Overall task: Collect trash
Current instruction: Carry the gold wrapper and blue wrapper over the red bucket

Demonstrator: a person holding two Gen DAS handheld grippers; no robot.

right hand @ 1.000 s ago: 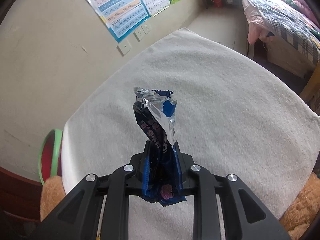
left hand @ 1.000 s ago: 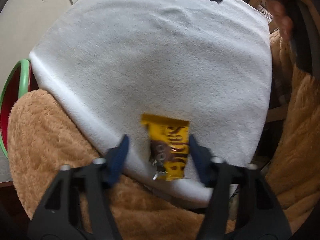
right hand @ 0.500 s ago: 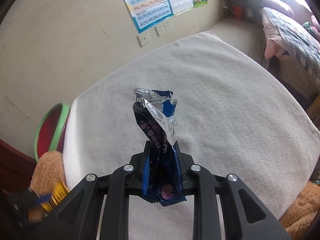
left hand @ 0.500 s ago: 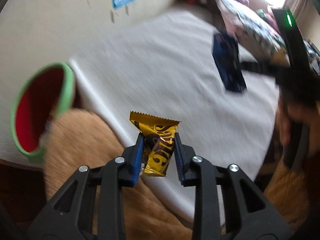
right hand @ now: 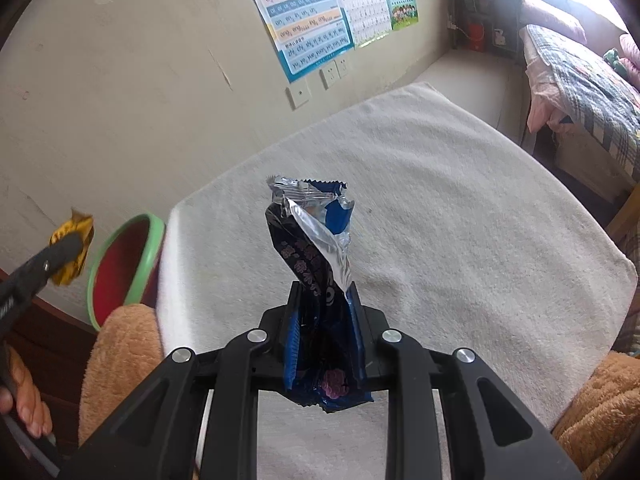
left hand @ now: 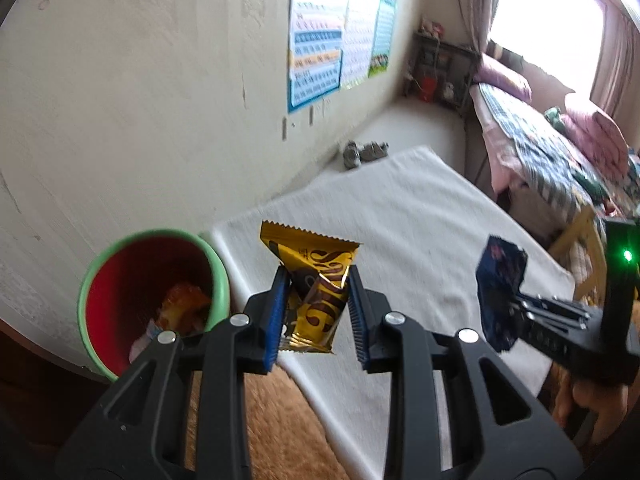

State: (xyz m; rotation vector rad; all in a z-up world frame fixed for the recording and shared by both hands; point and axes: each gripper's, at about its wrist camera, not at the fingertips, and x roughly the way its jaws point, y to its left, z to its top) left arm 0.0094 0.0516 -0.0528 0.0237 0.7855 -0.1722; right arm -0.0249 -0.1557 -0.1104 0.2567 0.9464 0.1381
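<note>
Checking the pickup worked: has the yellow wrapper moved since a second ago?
Yes. The yellow wrapper has left the white cloth where it lay; pinched in the left gripper, it is now up in the air, nearer the green-rimmed bin.

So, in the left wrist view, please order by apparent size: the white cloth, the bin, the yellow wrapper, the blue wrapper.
1. white cloth
2. bin
3. yellow wrapper and blue wrapper: they look alike, and the yellow one is nearer the camera, so I leave them unranked.
</note>
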